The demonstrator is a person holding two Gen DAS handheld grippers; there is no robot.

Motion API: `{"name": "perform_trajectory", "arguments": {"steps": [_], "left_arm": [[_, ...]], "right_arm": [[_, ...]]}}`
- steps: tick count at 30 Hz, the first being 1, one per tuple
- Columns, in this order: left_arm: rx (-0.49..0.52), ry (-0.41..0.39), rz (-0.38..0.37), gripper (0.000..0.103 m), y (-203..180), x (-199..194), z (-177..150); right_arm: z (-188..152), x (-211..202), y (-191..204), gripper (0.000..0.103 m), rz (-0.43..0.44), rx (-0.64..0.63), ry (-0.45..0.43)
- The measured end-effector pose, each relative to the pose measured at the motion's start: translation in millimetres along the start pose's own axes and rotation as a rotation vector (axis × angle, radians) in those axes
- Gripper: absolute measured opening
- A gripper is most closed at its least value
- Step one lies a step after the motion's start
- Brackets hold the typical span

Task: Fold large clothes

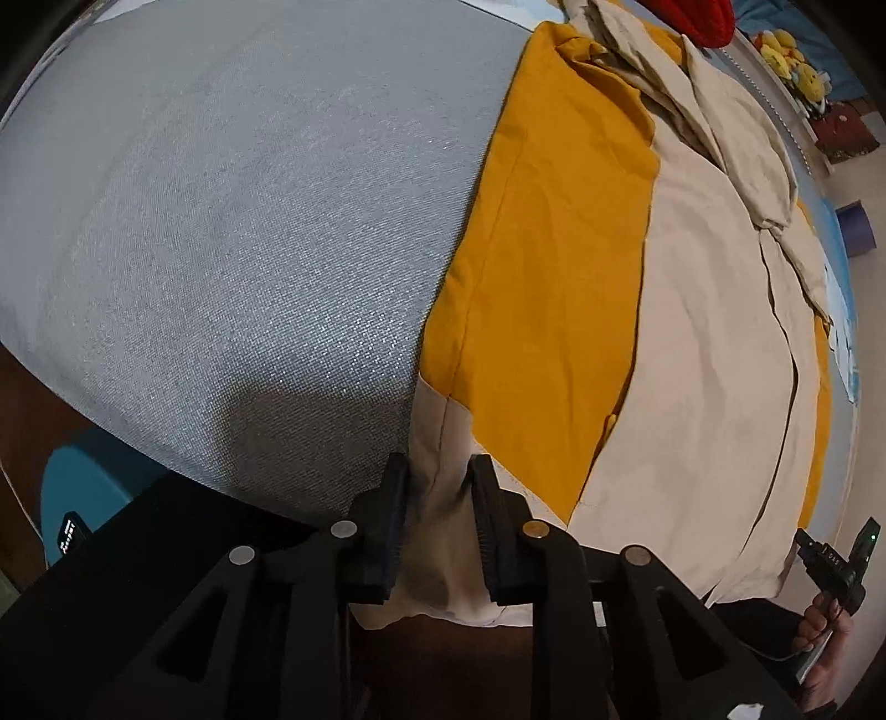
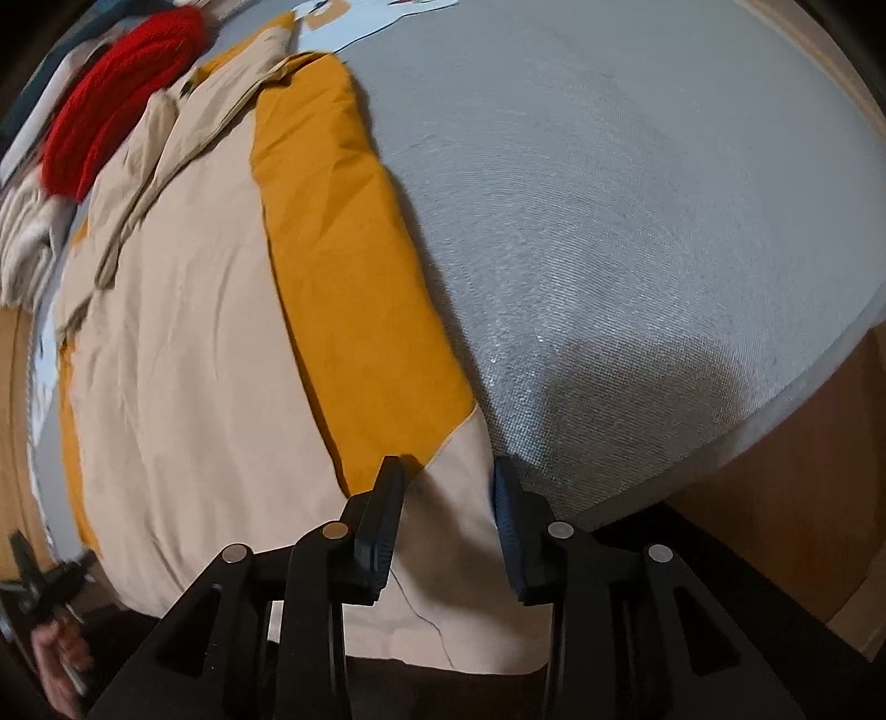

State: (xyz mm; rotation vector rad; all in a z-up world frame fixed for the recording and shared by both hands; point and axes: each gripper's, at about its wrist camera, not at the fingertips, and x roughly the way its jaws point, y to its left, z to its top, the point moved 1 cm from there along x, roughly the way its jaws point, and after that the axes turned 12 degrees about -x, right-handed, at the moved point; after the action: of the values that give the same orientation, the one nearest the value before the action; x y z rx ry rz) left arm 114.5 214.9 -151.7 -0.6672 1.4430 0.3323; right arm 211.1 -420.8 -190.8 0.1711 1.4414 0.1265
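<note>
A large mustard-and-beige garment (image 1: 554,277) (image 2: 183,343) lies spread flat on a grey mattress (image 1: 249,221) (image 2: 637,221), its hem hanging over the near edge. My left gripper (image 1: 441,498) stands over the hem's left corner, jaws narrow, with a raised fold of beige cloth between the fingers; the pads do not clearly press it. My right gripper (image 2: 451,498) straddles the hem's right corner, open, with the beige cloth lying flat between its fingers. Each view catches the other gripper in a hand at its lower edge: the right gripper (image 1: 836,565), the left gripper (image 2: 44,587).
A red knitted item (image 1: 714,22) (image 2: 116,88) and a stack of pale cloth (image 2: 22,243) lie beyond the garment. Yellow plush toys (image 1: 792,61) sit past the mattress. A teal round object (image 1: 83,487) is below the near left edge. Brown wood (image 2: 803,498) borders the right side.
</note>
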Motion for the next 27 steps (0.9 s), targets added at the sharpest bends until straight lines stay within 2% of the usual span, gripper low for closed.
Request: {"name": "perform_trajectory", "arguments": {"steps": [4,10,11,12,15,16,20,24,27], "left_arm": [[0.000,-0.001,0.008,0.019,-4,4,2],[0.030,0.000,0.045,0.020,-14,12,1],[0.038,-0.003,0.051,0.019,-16,12,1],[0.049,-0.007,0.055,0.011,-19,12,0],[0.061,-0.019,0.043,0.007,-23,9,-1],[0.064,-0.024,0.041,0.007,-24,7,-1],[0.073,-0.020,0.025,0.010,-24,5,-3],[0.090,0.001,0.070,0.013,-23,15,-3],[0.094,0.000,0.073,0.013,-26,14,0]], "right_arm": [[-4,-1,-6,0.034,-0.014,-0.029,0.018],[-2,1,-8,0.034,-0.008,-0.007,0.027],[-1,3,-5,0.034,-0.024,-0.028,0.030],[-2,3,-3,0.033,-0.036,-0.044,0.030],[-1,1,3,0.012,-0.023,-0.062,0.017],[-1,-4,3,0.008,-0.002,-0.054,-0.002],[-1,-16,3,0.008,0.017,-0.042,-0.047],[-5,2,3,0.019,-0.033,-0.046,0.033],[-4,3,12,0.021,-0.080,-0.113,0.043]]}}
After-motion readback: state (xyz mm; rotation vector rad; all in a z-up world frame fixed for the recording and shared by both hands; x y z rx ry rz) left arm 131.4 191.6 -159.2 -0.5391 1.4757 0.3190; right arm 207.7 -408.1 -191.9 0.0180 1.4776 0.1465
